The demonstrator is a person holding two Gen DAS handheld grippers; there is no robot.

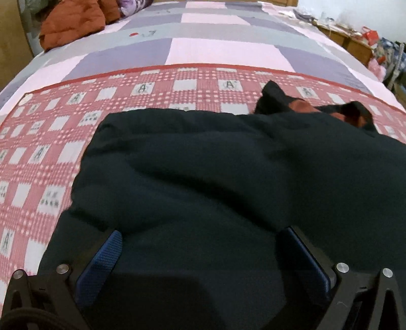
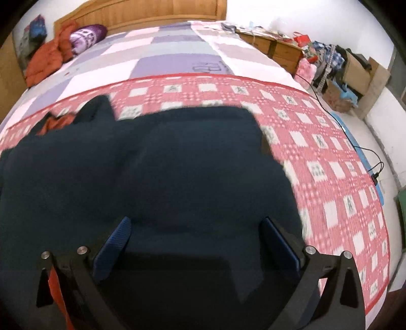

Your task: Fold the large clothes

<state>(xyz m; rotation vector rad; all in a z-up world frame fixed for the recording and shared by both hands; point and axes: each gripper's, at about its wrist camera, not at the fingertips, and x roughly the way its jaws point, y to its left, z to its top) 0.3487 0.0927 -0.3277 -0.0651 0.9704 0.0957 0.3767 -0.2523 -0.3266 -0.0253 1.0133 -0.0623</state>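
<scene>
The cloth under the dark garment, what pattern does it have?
Red and white check with grey squares, clearest in the right wrist view.

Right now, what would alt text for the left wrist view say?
A dark jacket lies spread on a red checked blanket on a bed, with the left gripper open just above its near edge. An orange coat sits bunched at the far corner.

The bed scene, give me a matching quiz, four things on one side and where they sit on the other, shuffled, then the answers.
Things:
1. dark jacket
2. orange coat
3. red checked cloth
4. cardboard boxes

Places:
A. floor beside the bed
B. under the dark jacket
C. far corner near the headboard
D. directly ahead of both open grippers

Pairs: 1-D, 2-C, 3-B, 4-A
</scene>
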